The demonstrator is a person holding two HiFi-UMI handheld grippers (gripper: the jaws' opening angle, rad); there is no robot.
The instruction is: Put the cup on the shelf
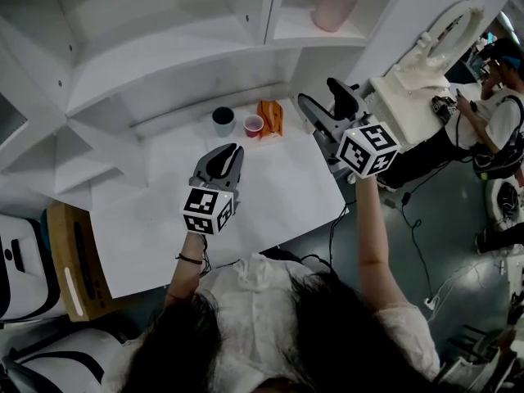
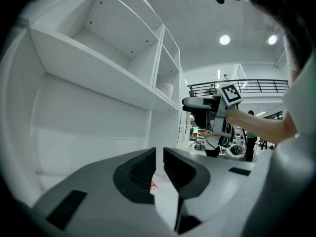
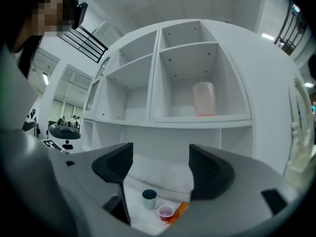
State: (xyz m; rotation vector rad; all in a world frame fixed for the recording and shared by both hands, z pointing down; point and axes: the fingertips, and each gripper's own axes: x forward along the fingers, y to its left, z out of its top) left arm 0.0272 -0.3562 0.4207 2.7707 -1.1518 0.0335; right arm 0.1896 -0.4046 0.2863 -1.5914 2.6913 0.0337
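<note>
A dark teal cup [image 1: 223,120] [image 3: 149,198] stands upright on the white table [image 1: 278,187] near the shelf unit's base. Beside it are a small red cup [image 1: 254,124] [image 3: 166,212] and an orange packet [image 1: 271,117] [image 3: 179,210]. A pale pink cup [image 1: 333,11] [image 3: 204,98] stands in an upper shelf compartment. My left gripper [image 1: 228,152] [image 2: 159,164] hovers over the table short of the cups, jaws together with nothing between them. My right gripper [image 1: 327,101] [image 3: 160,164] is raised at the table's right side, open and empty, facing the shelf.
The white shelf unit [image 1: 164,47] [image 3: 158,117] spans the back of the table. A white machine [image 1: 426,64] stands right of the table, with a person [image 1: 501,113] behind it. A wooden chair [image 1: 70,264] sits at the table's left front corner.
</note>
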